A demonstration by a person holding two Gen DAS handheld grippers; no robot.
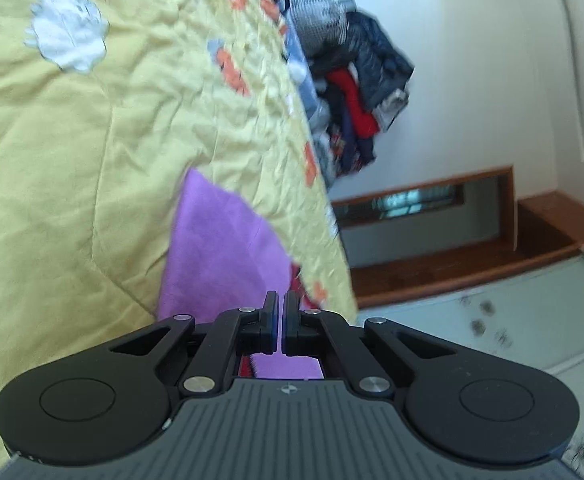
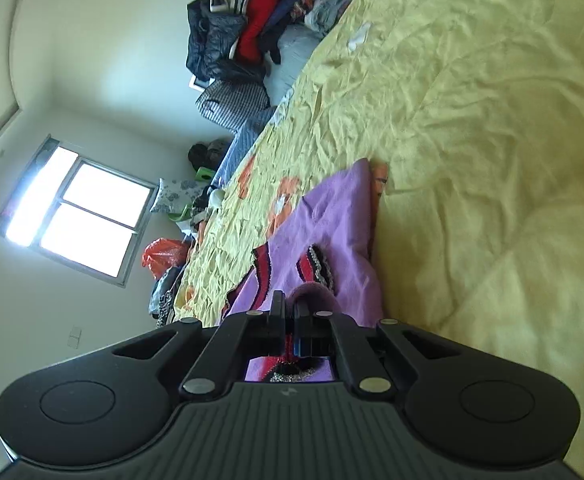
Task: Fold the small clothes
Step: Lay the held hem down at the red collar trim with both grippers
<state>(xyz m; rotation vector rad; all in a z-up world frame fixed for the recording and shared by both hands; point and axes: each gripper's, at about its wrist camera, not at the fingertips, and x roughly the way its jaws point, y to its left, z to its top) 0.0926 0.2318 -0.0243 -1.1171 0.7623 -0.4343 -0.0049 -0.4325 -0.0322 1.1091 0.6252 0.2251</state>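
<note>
Both grippers, left (image 1: 279, 300) and right (image 2: 288, 304), were clamped on the near edge of the purple garment (image 2: 332, 220), evidently to fold it across the yellow bedspread (image 2: 472, 140).

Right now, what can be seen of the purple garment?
The purple garment is soft, fuzzy-looking knit with red, black and glittery trim. It lies rumpled across the yellow quilt. The right gripper is shut on a bunched fold of it; the left gripper is shut on another edge, its plain purple side showing there.
</note>
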